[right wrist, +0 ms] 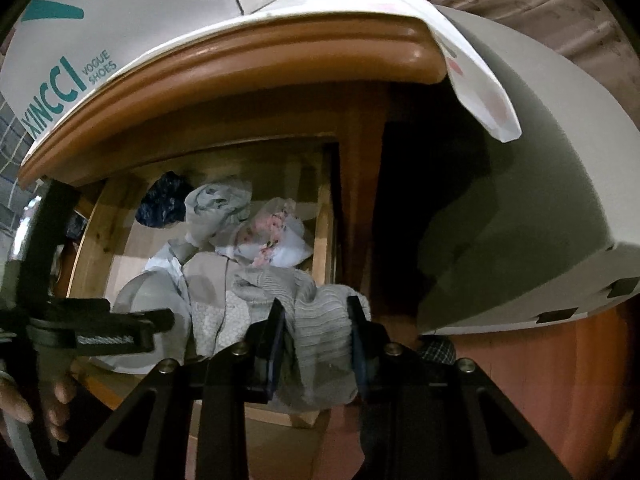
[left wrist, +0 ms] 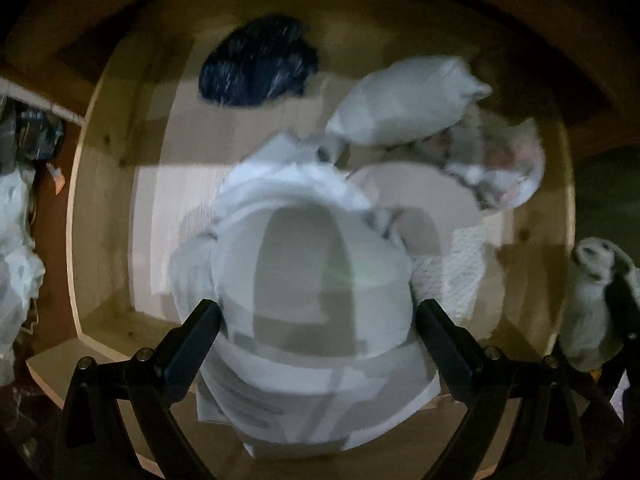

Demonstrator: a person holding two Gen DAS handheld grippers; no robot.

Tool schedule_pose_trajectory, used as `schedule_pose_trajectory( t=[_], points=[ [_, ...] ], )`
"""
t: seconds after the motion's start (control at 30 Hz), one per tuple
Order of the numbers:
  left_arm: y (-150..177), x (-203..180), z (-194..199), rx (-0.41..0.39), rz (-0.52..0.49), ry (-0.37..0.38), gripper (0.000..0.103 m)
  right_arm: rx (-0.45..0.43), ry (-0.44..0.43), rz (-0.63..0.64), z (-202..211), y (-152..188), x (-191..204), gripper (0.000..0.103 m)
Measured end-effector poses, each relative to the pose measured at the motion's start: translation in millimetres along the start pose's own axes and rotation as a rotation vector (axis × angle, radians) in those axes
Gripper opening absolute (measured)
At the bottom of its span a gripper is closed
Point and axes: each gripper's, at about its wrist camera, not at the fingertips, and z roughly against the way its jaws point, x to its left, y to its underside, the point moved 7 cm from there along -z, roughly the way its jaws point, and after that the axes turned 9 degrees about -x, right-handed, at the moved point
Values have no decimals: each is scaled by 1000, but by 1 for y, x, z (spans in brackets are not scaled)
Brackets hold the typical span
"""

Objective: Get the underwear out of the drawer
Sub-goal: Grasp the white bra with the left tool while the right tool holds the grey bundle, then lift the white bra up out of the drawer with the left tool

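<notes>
Right gripper (right wrist: 316, 336) clamps grey underwear (right wrist: 324, 344) hanging lengthwise; left gripper (left wrist: 318, 332) gapes

I see a pale wooden drawer (left wrist: 104, 216) with knotty light-yellow walls. Inside lies a dark navy garment with fine white speckles (left wrist: 256, 64), a plain light grey bundled garment (left wrist: 404, 100), and a white piece printed with pink flowers (right wrist: 276, 232). My black right gripper (right wrist: 316, 340) pinches a grey ribbed-knit cloth (right wrist: 320, 332). The cabinet top's orange-brown edge (right wrist: 240, 52) carries a white shoebox with teal lettering (right wrist: 80, 40).
</notes>
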Motion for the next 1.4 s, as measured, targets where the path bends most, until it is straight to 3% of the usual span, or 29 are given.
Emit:
schedule_pose_trajectory(
  t=[0.27,0.37,0.67,0.8,0.87,1.03,1.4],
  points=[
    [3,22,-7,76,20,44,80,2,-8,2,0,0,1,28],
    [3,31,-8,89,11,35,68,9,-8,4,-2,1,2,28],
    [-2,39,-21,159,50,49,81,14,-12,8,-2,0,3,28],
    [-12,44,-30,170,50,31,64,24,-17,6,-4,2,5,28],
    [-12,45,-28,155,21,32,47,27,-13,1,-4,2,3,28],
    [-3,47,-22,98,-7,49,20,26,-12,0,-5,2,3,28],
    [-8,63,15,-24,-20,69,12,27,-7,4,-7,3,4,28]
  ],
)
